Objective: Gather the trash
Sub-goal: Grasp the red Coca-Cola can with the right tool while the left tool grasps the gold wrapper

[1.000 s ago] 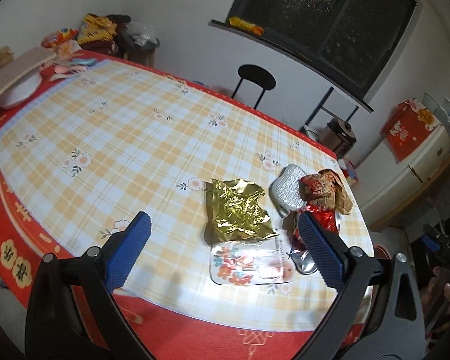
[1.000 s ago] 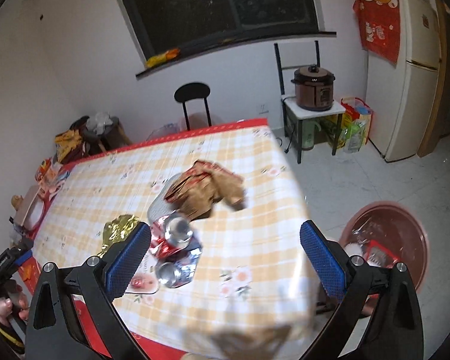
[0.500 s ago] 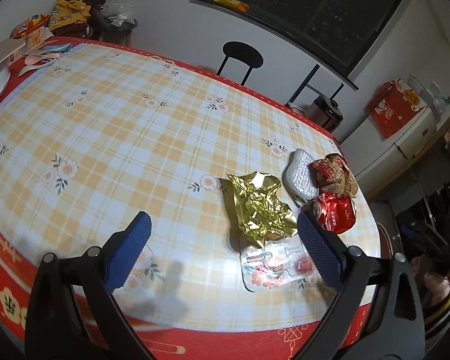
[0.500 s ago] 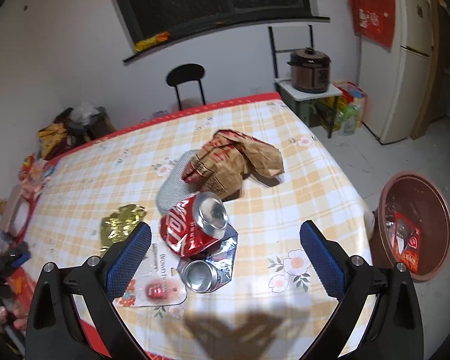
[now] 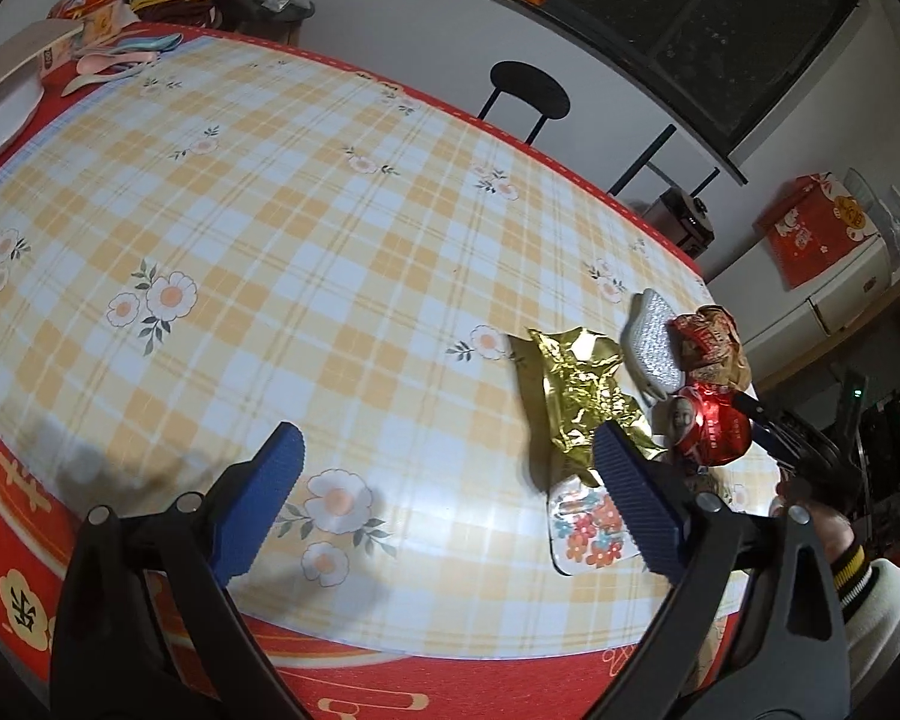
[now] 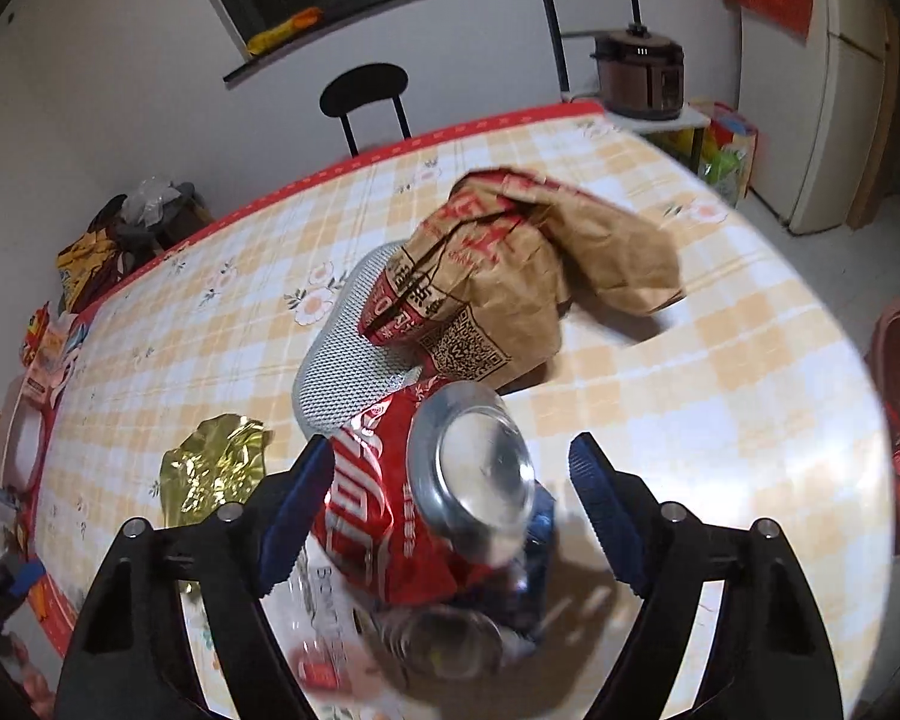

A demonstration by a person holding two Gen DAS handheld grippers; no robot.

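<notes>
Right wrist view showed the right gripper (image 6: pixel 450 498) closing around the crushed red can (image 6: pixel 390 510), pads not yet pressing. The left gripper (image 5: pixel 444 480) hung spread and empty. The gold wrapper (image 5: pixel 576 396), paper bag (image 6: pixel 528 264) and other litter remained on the table (image 5: pixel 270 210).

Indoor light from above, fairly bright on the tablecloth (image 5: pixel 306 252); window (image 5: pixel 678 18) dark. Glare on the foil (image 5: pixel 582 396) and can (image 6: pixel 450 498) end. Soft shadows near the table's near edge. Strong fisheye bending, dark corners. Right view's near foreground blurred.
</notes>
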